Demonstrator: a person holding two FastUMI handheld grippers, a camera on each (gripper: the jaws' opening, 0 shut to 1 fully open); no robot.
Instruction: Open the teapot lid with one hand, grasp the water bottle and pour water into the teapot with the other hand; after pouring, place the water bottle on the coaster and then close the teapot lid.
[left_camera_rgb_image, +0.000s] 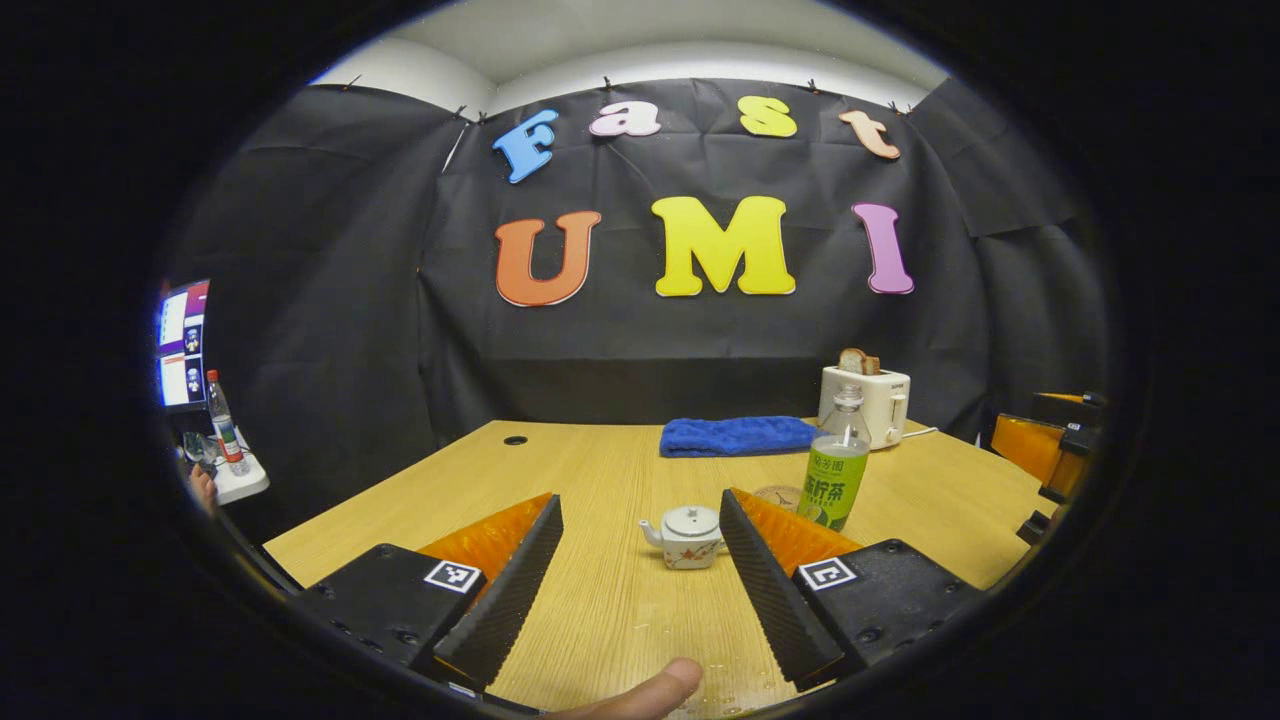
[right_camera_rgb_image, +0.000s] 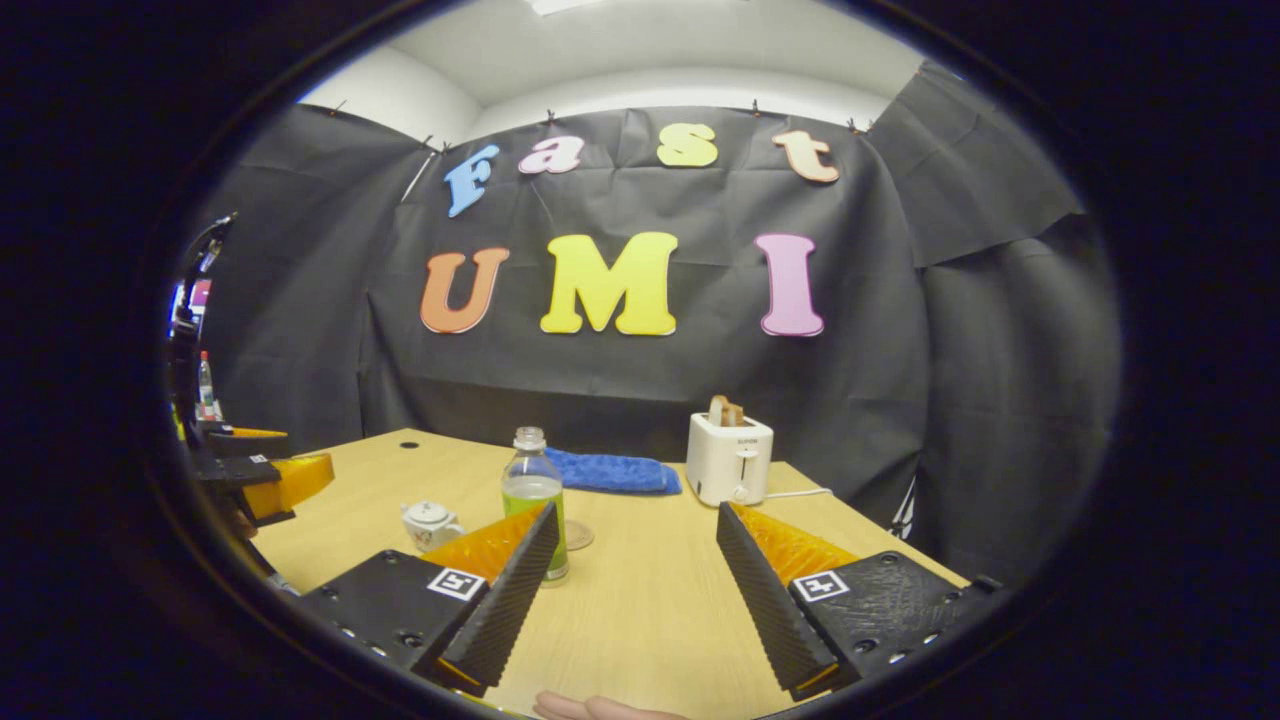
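Observation:
A small white teapot (left_camera_rgb_image: 690, 535) with its lid on stands on the wooden table (left_camera_rgb_image: 600, 620), ahead of my open left gripper (left_camera_rgb_image: 638, 503) and just inside its right finger. The green-labelled water bottle (left_camera_rgb_image: 835, 470) stands upright to the right of the teapot, with a round coaster (left_camera_rgb_image: 778, 494) at its base partly hidden by that finger. In the right gripper view, my right gripper (right_camera_rgb_image: 636, 512) is open and holds nothing. There the bottle (right_camera_rgb_image: 532, 485) rises behind its left finger, with the coaster (right_camera_rgb_image: 579, 536) beside it and the teapot (right_camera_rgb_image: 430, 523) farther left.
A blue towel (left_camera_rgb_image: 735, 436) and a white toaster (left_camera_rgb_image: 868, 400) holding bread sit at the table's back. The right gripper (left_camera_rgb_image: 1050, 450) shows at the far right edge. A monitor (left_camera_rgb_image: 182, 345) and another bottle (left_camera_rgb_image: 225, 425) stand off the table's left side. A thumb (left_camera_rgb_image: 640, 695) shows at the bottom.

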